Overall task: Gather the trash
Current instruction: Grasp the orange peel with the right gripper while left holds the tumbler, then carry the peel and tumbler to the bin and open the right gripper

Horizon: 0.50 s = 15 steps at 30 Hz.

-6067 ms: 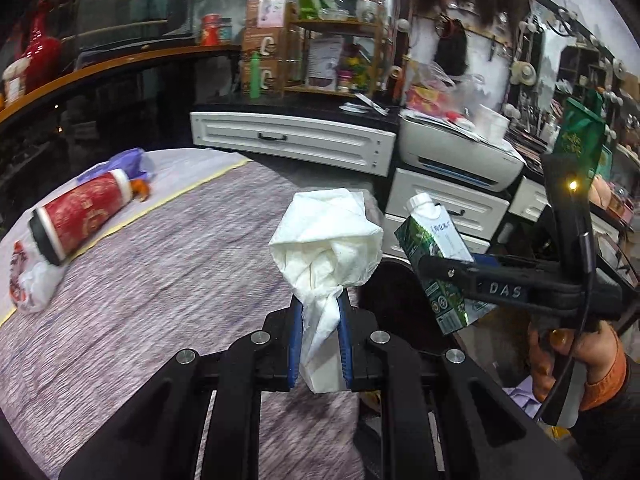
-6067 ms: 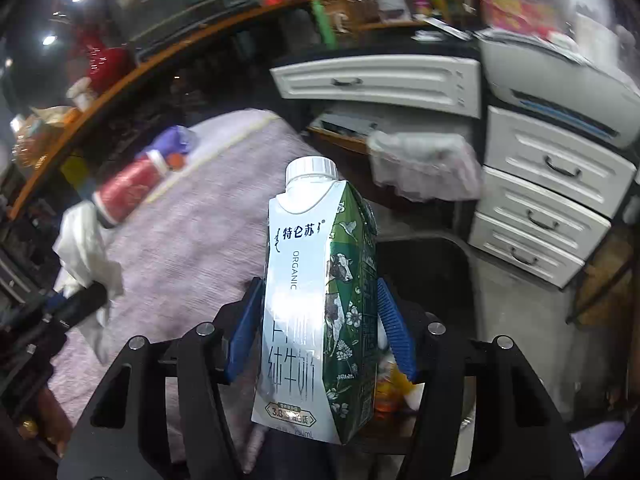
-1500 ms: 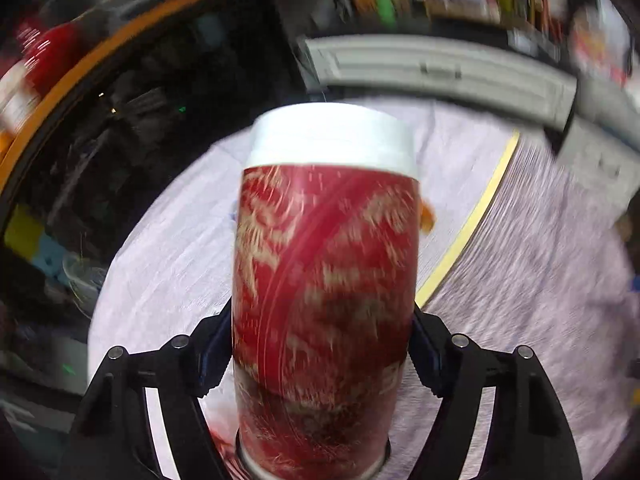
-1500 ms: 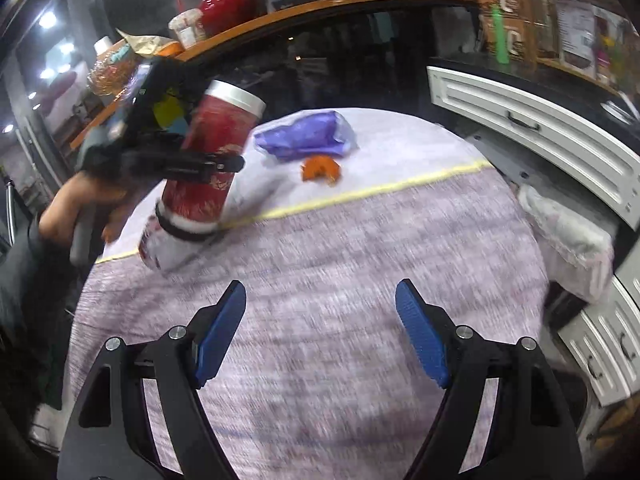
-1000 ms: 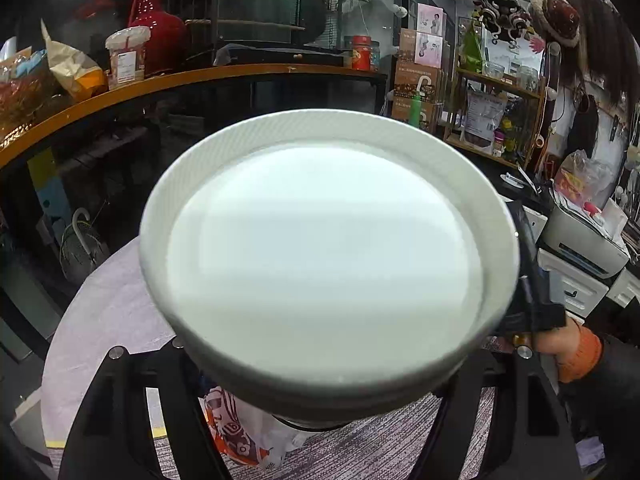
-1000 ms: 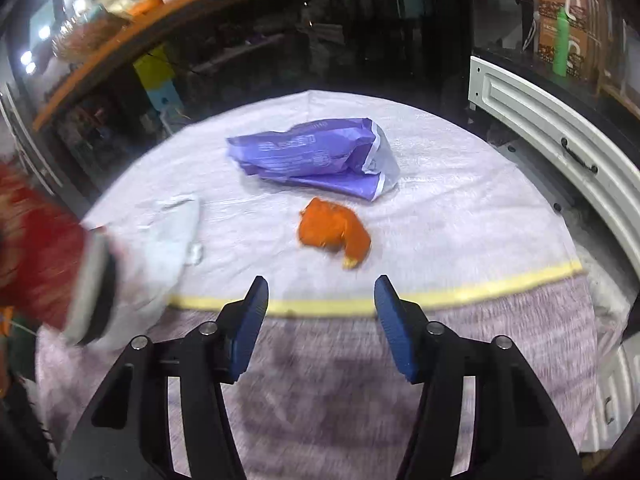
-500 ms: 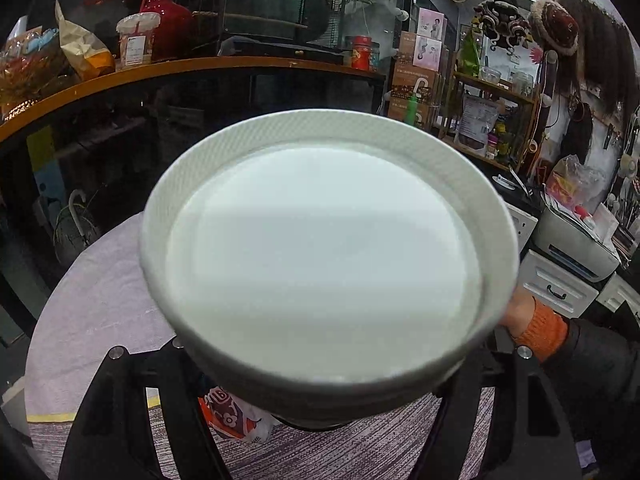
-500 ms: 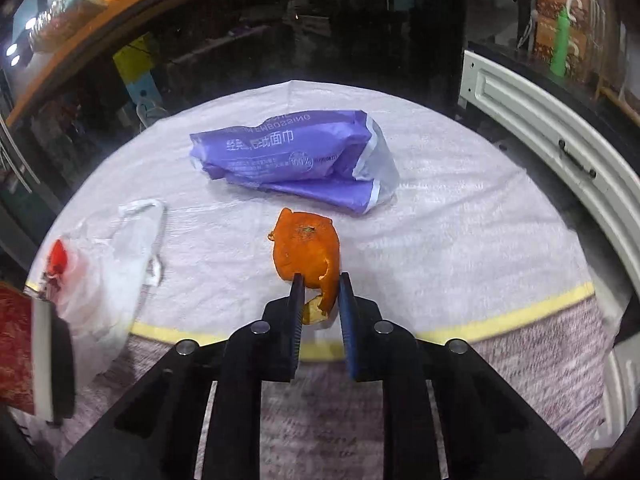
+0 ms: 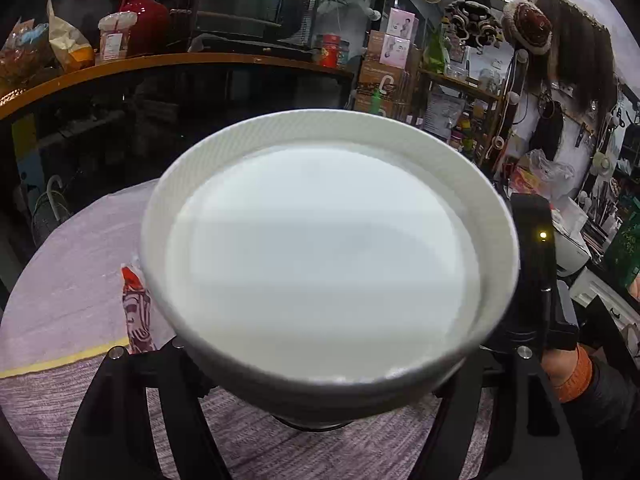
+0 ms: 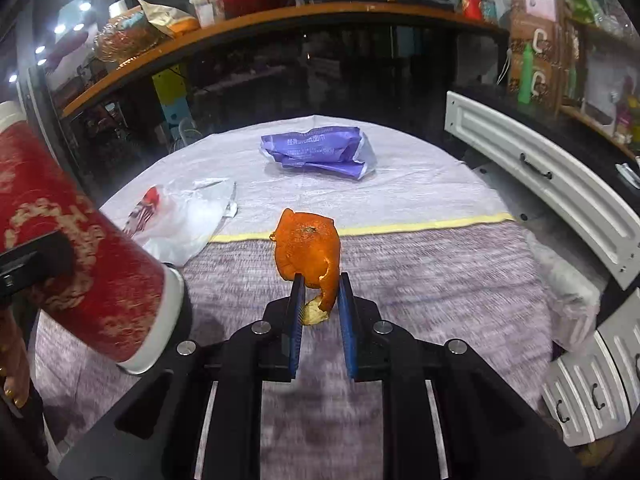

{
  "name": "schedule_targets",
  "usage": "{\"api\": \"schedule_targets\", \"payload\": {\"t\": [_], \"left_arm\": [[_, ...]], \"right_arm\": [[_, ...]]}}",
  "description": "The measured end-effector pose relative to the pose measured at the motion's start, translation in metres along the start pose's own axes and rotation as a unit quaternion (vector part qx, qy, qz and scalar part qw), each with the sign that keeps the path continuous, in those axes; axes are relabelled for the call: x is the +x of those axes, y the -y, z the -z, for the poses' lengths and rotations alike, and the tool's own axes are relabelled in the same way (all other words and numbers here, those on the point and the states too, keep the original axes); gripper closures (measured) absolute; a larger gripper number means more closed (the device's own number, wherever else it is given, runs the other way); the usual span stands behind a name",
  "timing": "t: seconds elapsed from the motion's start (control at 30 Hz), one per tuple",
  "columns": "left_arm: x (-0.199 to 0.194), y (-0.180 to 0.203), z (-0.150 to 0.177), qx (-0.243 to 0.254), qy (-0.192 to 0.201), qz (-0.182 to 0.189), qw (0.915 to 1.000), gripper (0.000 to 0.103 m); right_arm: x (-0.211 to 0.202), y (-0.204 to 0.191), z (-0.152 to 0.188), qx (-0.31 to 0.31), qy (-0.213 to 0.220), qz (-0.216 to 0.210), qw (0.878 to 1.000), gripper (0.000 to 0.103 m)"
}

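Note:
My left gripper (image 9: 320, 380) is shut on a red paper cup with a white lid (image 9: 328, 264); the lid fills the left wrist view and hides the fingertips. The same cup (image 10: 80, 256) shows at the left of the right wrist view, held above the table. My right gripper (image 10: 319, 292) is shut on an orange peel (image 10: 306, 244) and holds it above the purple tablecloth (image 10: 440, 280). A purple wrapper (image 10: 320, 152) and a white plastic bag (image 10: 188, 216) lie on the white cloth at the far side of the table.
White drawers (image 10: 540, 176) stand to the right of the table. A curved wooden counter (image 10: 240, 28) with jars and bags runs behind it. The plastic bag also shows in the left wrist view (image 9: 136, 312). The right gripper body (image 9: 536, 280) shows beside the cup.
My right gripper closed on the orange peel and lifted it off the table. The left gripper keeps its hold on the red cup and has shifted slightly.

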<state>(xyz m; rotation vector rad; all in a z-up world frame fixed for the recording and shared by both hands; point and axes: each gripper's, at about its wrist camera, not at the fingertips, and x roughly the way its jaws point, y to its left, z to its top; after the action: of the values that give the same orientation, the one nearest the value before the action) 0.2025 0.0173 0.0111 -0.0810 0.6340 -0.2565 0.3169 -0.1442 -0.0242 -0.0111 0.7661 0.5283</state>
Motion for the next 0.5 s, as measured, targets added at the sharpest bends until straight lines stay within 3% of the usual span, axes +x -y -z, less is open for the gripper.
{"api": "schedule_targets", "payload": {"t": [0.5], "left_arm": [[-0.007, 0.096, 0.034, 0.029, -0.021, 0.089, 0.9954, 0.030]], "right_arm": [[-0.141, 0.047, 0.120, 0.056, 0.039, 0.070, 0.995, 0.086]]}}
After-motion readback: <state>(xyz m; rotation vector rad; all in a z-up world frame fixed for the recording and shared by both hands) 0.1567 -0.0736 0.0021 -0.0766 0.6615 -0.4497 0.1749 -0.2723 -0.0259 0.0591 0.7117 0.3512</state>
